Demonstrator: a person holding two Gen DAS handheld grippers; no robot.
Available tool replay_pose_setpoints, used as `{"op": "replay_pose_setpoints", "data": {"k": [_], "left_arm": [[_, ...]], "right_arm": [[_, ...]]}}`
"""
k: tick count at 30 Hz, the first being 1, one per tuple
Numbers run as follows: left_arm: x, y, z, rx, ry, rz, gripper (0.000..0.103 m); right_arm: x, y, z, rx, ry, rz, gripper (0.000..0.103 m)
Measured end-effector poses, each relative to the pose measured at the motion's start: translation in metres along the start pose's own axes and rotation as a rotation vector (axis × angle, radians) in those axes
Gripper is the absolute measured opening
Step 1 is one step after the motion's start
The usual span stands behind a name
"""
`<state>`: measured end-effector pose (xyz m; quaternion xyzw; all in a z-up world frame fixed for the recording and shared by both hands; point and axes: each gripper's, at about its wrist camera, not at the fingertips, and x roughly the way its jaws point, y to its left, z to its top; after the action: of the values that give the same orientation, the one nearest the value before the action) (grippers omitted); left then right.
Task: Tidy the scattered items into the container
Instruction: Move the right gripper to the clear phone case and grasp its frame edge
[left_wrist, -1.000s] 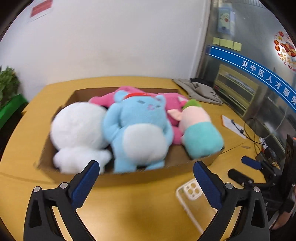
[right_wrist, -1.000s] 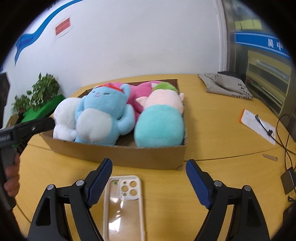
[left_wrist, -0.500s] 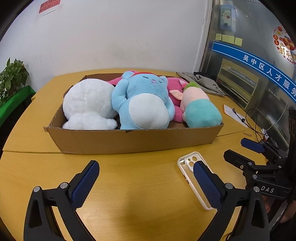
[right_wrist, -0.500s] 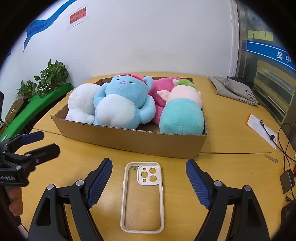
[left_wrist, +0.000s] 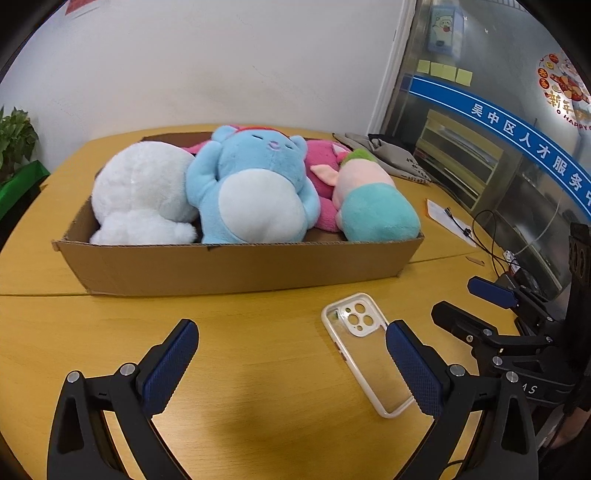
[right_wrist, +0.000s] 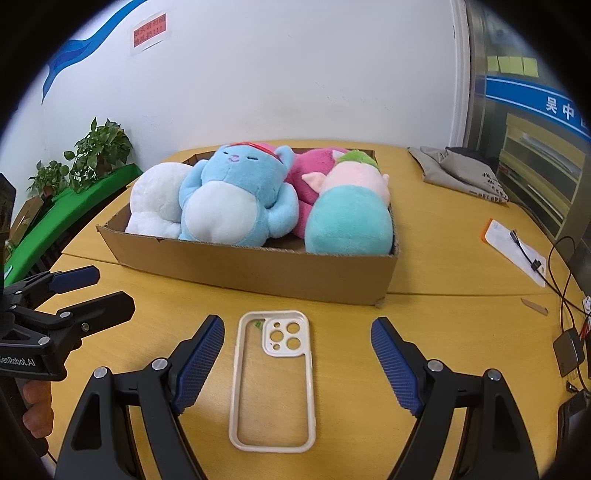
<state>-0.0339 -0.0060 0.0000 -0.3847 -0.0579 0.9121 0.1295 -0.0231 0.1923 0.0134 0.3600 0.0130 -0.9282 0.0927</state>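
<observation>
Four plush toys (left_wrist: 255, 199) already filled the box (left_wrist: 236, 266). Only the phone case (right_wrist: 273, 376) lay flat on the table (left_wrist: 258, 406) just in front of the box. Both the right gripper (right_wrist: 297, 365) and left gripper (left_wrist: 291, 365) stood wide and empty.

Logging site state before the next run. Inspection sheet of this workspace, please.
Surface: wooden table, seam across it.
Job's things: cardboard box holds white, blue, pink and teal plush toys; clear phone case flat on the table in front of the box, outside it.
Clutter: grey cloth, paper sheet.
Grippers: left gripper open, empty; right gripper open, empty, above the case.
Cables: black cable at the table's right edge.
Surroundings: white wall, potted plants, glass partition.
</observation>
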Motion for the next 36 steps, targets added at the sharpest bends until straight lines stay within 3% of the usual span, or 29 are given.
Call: {"op": "replay_pose_setpoints", "data": {"k": [6, 12, 17, 19, 21, 22, 23, 27, 30, 32, 36], "left_arm": [[0.025, -0.008, -0.003, 0.017, 0.072, -0.045, 0.102], [0.073, -0.021, -0.004, 0.018, 0.188, -0.083, 0.093], [0.112, -0.028, -0.010, 0.026, 0.295, -0.088, 0.055], [0.118, -0.033, -0.010, 0.045, 0.287, -0.076, 0.050], [0.121, -0.038, -0.009, 0.065, 0.296, -0.066, 0.038], [0.121, -0.040, -0.009, 0.072, 0.297, -0.055, 0.024], [0.122, -0.041, -0.009, 0.073, 0.300, -0.049, 0.016], [0.121, -0.039, -0.007, 0.048, 0.300, -0.057, 0.015], [0.119, -0.037, -0.006, 0.035, 0.290, -0.061, 0.014], [0.112, -0.032, -0.004, 0.022, 0.266, -0.072, 0.012], [0.087, -0.028, 0.010, 0.023, 0.203, -0.093, 0.011]], "right_arm": [[0.017, -0.022, -0.029, 0.035, 0.092, -0.003, 0.082], [0.036, -0.032, -0.054, 0.051, 0.182, 0.019, 0.080], [0.051, -0.025, -0.071, 0.041, 0.250, 0.041, 0.071], [0.051, -0.021, -0.076, 0.010, 0.249, 0.028, 0.067], [0.051, -0.015, -0.077, -0.028, 0.250, 0.007, 0.059], [0.050, -0.014, -0.077, -0.034, 0.249, 0.011, 0.056], [0.050, -0.014, -0.078, -0.031, 0.249, 0.015, 0.048], [0.047, -0.007, -0.078, -0.047, 0.254, 0.032, 0.016], [0.047, -0.001, -0.077, -0.066, 0.259, 0.011, 0.014], [0.046, -0.003, -0.076, -0.050, 0.259, 0.023, 0.006], [0.041, 0.000, -0.071, -0.047, 0.236, 0.045, 0.005]]}}
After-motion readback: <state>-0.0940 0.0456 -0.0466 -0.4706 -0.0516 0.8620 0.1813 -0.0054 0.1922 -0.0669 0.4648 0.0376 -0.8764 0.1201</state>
